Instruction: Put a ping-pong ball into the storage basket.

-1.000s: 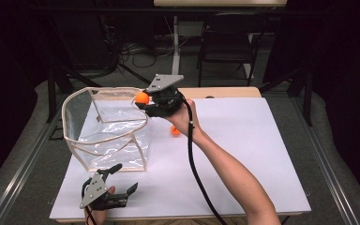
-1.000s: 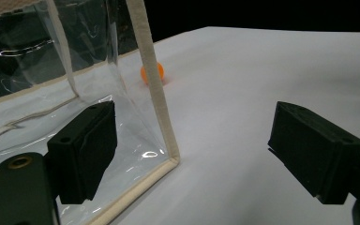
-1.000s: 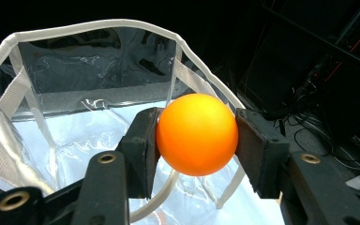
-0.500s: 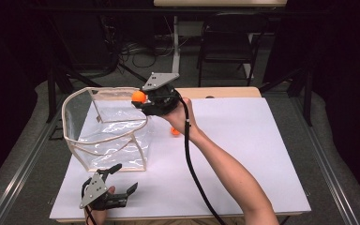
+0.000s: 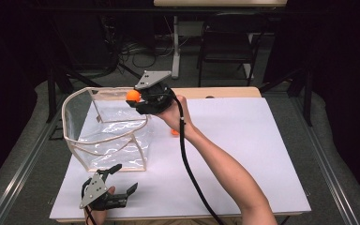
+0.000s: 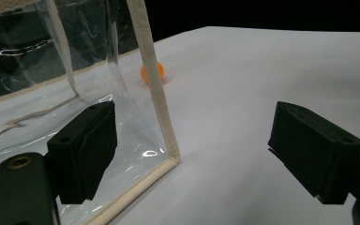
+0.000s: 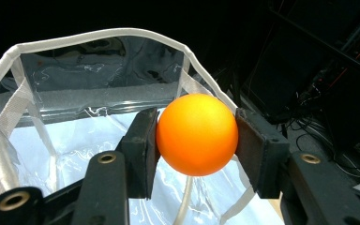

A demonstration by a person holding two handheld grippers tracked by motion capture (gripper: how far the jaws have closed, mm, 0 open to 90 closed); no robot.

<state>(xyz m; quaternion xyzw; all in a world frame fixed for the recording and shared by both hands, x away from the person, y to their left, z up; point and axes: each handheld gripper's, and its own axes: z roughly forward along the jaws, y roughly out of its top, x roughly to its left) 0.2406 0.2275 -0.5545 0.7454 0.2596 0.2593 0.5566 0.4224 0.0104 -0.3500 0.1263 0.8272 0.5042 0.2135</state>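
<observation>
The right claw (image 7: 197, 140) gripped an orange ball (image 7: 197, 134) over the clear bag (image 5: 104, 136) — unreleased; another ball (image 6: 152, 73) waited on the bench (image 5: 243, 154); left claw (image 6: 192, 154) gaped empty.

The right gripper (image 5: 138, 99) is held up on an outstretched bare forearm, its two black fingers (image 7: 140, 150) clamped inward. The left gripper (image 5: 115, 180) sits low by the near edge, fingers (image 6: 82, 150) spread wide apart

High view overlooks table; 2 gripper views closely share the bag (image 5: 105, 136).
</observation>
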